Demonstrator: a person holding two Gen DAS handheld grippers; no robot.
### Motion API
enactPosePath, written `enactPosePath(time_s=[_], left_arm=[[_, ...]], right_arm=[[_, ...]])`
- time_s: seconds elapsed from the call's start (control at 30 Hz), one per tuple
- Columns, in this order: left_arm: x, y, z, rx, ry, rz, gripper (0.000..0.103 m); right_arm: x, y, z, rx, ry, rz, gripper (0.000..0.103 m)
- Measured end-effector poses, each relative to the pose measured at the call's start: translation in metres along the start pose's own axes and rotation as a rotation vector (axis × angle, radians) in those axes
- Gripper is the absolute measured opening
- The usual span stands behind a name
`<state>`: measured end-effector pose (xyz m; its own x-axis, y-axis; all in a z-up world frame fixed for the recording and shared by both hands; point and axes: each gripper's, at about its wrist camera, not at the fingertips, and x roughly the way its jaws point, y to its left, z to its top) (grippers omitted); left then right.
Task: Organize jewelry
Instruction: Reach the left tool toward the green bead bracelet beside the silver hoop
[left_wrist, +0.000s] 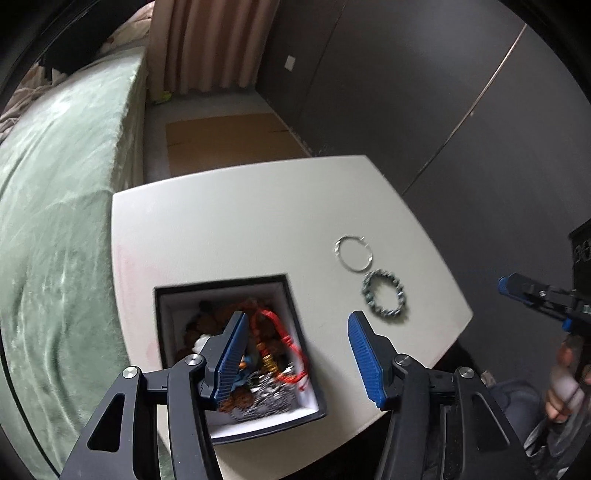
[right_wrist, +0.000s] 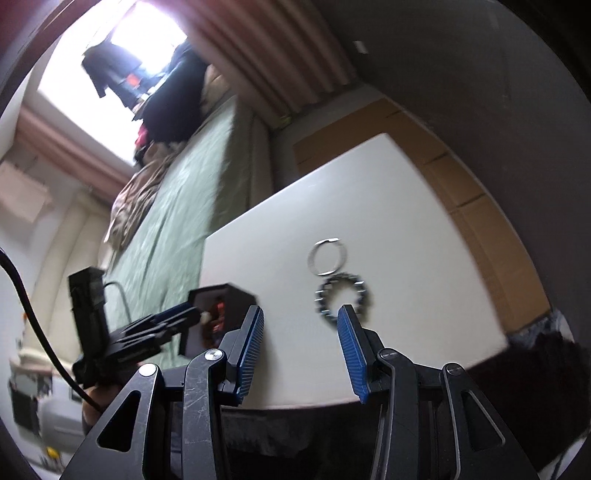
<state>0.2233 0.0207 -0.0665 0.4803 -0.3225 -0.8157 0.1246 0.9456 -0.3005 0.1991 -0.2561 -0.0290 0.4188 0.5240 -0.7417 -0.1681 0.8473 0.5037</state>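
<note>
A dark square box (left_wrist: 221, 286) lined in white stands on the white table (left_wrist: 240, 221), holding a heap of jewelry with a red cord (left_wrist: 280, 332) on top. My left gripper (left_wrist: 295, 347) hovers open over the box's right half, nothing between its blue pads. To the right a thin silver bangle (left_wrist: 339, 254) and a grey beaded bracelet (left_wrist: 369, 301) lie side by side on the table. My right gripper (right_wrist: 301, 332) is open and empty above the table's near edge, short of the beaded bracelet (right_wrist: 319, 299) and bangle (right_wrist: 310, 258). The box (right_wrist: 236, 291) sits to its left.
A bed with a green cover (left_wrist: 55, 221) runs along the table's left side. Flat cardboard (left_wrist: 229, 140) lies on the floor beyond the table, and a dark wall (left_wrist: 443, 110) rises behind it. A person's hand (left_wrist: 565, 387) holds the right gripper (left_wrist: 517, 291) off the table's right edge.
</note>
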Motion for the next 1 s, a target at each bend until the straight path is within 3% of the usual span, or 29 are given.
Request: enactPosePath(time_s=[0.2, 0.37, 0.43, 0.57, 1.0], left_arm=[[0.005, -0.030, 0.009, 0.043, -0.037, -0.012, 0.057], [0.031, -0.064, 0.010, 0.104, 0.002, -0.019, 0.057], [0.043, -0.075, 0.010, 0.134, 0.019, -0.001, 0.057], [0.063, -0.094, 0.010, 0.178, 0.045, 0.023, 0.057], [0.122, -0.117, 0.007, 0.227, 0.123, 0.137, 0.047]], right_arm=[[-0.004, -0.030, 0.003, 0.051, 0.002, -0.038, 0.043], [0.001, -0.048, 0.004, 0.076, 0.029, -0.059, 0.043], [0.002, -0.054, 0.003, 0.084, 0.034, -0.066, 0.043], [0.002, -0.066, 0.002, 0.099, 0.027, -0.092, 0.063], [0.006, -0.085, 0.005, 0.088, 0.030, -0.143, 0.064]])
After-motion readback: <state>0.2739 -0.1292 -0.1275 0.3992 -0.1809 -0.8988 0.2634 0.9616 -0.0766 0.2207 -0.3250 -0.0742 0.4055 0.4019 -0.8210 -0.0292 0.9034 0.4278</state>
